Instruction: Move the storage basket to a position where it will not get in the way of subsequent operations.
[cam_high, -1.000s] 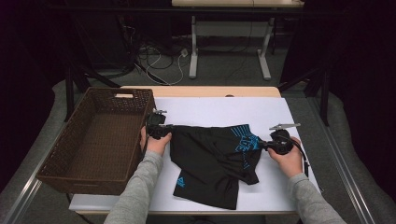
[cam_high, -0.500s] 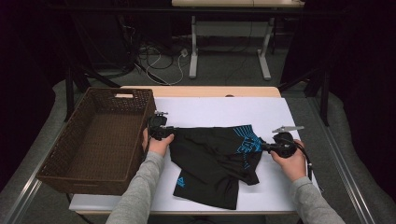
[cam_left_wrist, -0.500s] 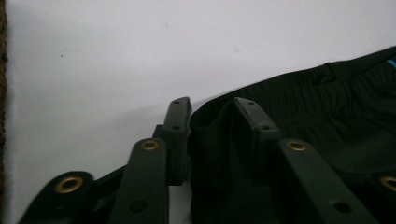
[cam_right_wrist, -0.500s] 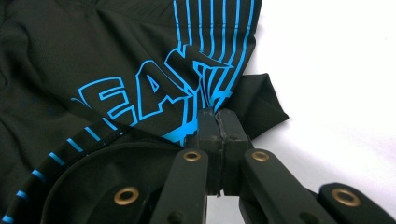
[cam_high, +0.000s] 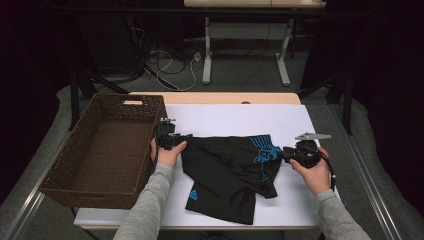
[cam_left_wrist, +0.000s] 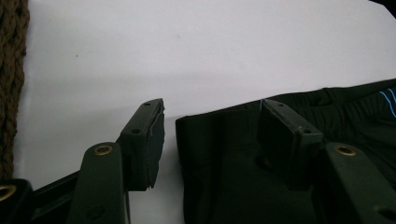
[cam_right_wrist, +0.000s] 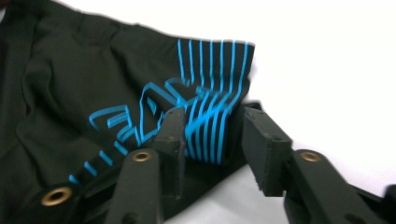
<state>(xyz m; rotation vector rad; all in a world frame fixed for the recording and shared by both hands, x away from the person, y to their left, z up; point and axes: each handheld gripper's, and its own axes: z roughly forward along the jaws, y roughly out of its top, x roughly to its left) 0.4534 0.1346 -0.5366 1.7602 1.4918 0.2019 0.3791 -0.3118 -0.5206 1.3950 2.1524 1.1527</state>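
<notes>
Black shorts (cam_high: 225, 170) with a blue print lie spread on the white table (cam_high: 235, 117). My left gripper (cam_high: 185, 137) is at their left end. In the left gripper view its jaws have just been opening and stand apart, with the shorts' corner (cam_left_wrist: 224, 186) lying loose between them and not pinched. My right gripper (cam_high: 283, 154) is at the right end. Its jaws have also just been opening. A raised fold of blue-striped cloth (cam_right_wrist: 210, 135) stands between them, with a gap to the right pad (cam_right_wrist: 261, 149).
A brown woven basket (cam_high: 90, 192) stands at the table's left, close beside my left hand; its weave (cam_left_wrist: 9, 70) shows at the left edge of the left gripper view. Bare white table lies beyond the shorts. Desk legs and cables are on the floor behind.
Both hands stay nearly where they were at the shorts' two ends; the right hand has shifted only slightly. The shorts still lie flat on the table.
</notes>
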